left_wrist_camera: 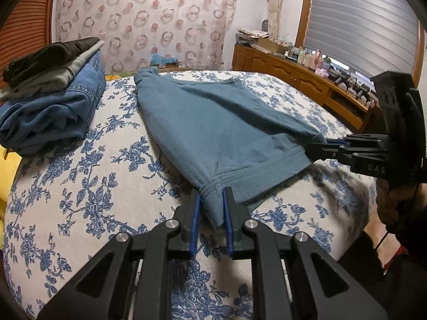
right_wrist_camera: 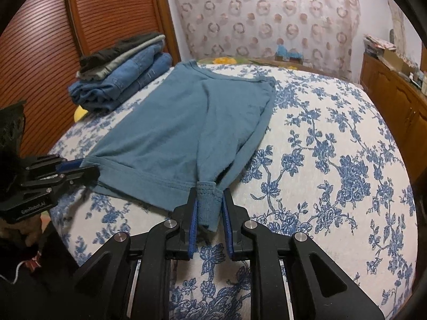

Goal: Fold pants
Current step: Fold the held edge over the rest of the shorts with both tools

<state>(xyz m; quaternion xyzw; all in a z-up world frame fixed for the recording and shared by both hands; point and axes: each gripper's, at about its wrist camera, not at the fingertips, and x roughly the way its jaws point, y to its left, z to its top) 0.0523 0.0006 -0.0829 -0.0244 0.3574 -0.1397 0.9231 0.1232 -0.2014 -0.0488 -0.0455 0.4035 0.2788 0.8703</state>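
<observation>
From my left wrist view, my left gripper [left_wrist_camera: 211,196] pinches a bunched corner of the teal pants [left_wrist_camera: 213,122] at their near hem, cloth squeezed between the blue pads. My right gripper [left_wrist_camera: 324,144] comes in from the right side and clamps the other near corner. The pants lie spread across the floral bedspread [left_wrist_camera: 88,186], the near edge raised a little between my two claws. I judge that this is the start of a fold: both corners are taken, and next I would lift them evenly and carry them toward the far end, keeping the edge taut so it lands square. A stack of folded clothes [left_wrist_camera: 53,93] sits to the left, close to the pants' far corner; I should not drag the cloth into it.

From my right wrist view, the right gripper [right_wrist_camera: 209,200] nips a ribbed tab of hem, and the left gripper [right_wrist_camera: 82,169] holds its corner at the left. The bedspread [right_wrist_camera: 333,160] lies bare to the right. The wooden headboard [right_wrist_camera: 42,66] stands behind the stack [right_wrist_camera: 122,77].
</observation>
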